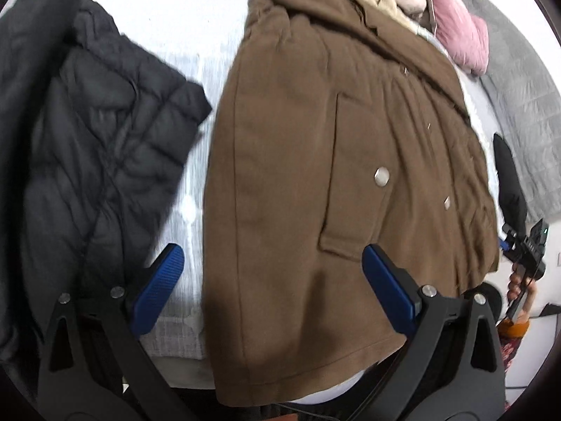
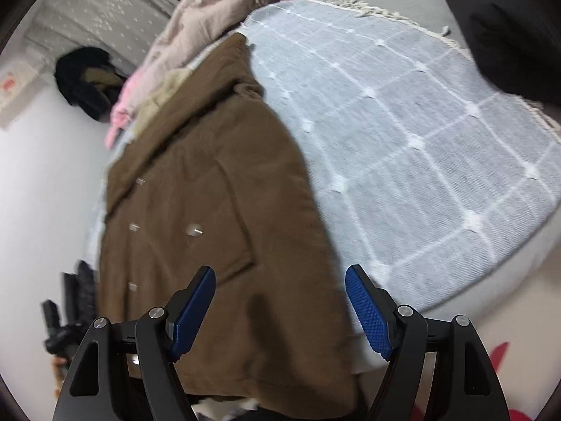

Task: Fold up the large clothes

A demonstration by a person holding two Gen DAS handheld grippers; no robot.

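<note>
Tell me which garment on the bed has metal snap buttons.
The brown cloth coat has them, down its front. The black quilted puffer jacket beside it shows none.

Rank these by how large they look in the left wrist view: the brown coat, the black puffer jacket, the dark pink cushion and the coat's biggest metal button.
1. brown coat
2. black puffer jacket, partly cut off by the picture edge
3. dark pink cushion, farther away, so its true size is unsure
4. metal button
</note>
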